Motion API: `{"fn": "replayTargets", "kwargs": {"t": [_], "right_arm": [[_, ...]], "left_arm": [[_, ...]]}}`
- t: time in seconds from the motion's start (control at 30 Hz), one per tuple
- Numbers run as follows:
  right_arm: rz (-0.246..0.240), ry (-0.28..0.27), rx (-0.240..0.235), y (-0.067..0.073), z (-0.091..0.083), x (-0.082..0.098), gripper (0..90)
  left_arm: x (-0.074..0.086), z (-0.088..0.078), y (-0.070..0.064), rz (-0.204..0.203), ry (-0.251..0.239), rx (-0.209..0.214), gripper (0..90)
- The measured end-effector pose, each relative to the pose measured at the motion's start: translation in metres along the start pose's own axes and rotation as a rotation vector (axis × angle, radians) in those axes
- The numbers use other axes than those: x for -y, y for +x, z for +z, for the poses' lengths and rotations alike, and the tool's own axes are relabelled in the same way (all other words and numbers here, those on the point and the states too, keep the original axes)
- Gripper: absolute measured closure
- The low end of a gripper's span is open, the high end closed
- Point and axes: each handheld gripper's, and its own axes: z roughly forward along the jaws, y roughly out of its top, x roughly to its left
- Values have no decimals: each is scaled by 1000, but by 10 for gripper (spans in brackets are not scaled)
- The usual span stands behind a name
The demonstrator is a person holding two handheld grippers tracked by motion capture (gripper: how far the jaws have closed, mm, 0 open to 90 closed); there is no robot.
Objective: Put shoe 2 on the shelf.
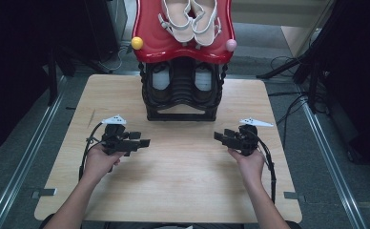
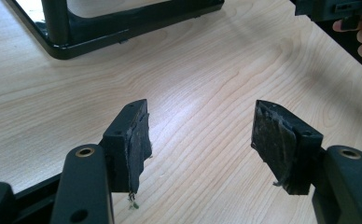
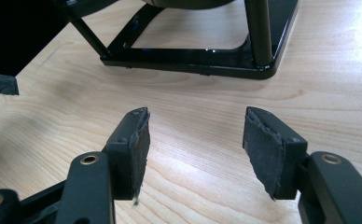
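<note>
table (image 1: pixel 183 186): light wood, right under my left gripper (image 1: pixel 144 142) and my right gripper (image 1: pixel 220 137)
white sandals (image 1: pixel 191 21): a pair side by side, way out ahead and higher up, about midway between my two tools
yellow ball (image 1: pixel 137 43): ahead of my left one, just left of the sandals
pink ball (image 1: pixel 231 45): same deal ahead of my right one
dark shoes (image 1: pixel 160 80): pale insides, ahead of me, below the sandals
metal rails (image 1: pixel 25 162): on the floor, outside each tool
cables (image 1: pixel 288 102): loose on the floor past my right one
</note>
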Motion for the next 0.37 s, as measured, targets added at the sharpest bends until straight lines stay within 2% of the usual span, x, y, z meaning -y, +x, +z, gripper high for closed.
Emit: {"fn": "replayTargets", "kwargs": {"t": [0.2,0.27,0.37], "right_arm": [[-2,11,-1,0,3,2,423],[-10,15,1,0,4,2,422],[-31,26,18,2,4,3,417]], "left_arm": [[1,6,-2,14,28,-8,364],[2,9,-2,22,31,-18,337],[3,15,-4,25,38,-10,309]]}}
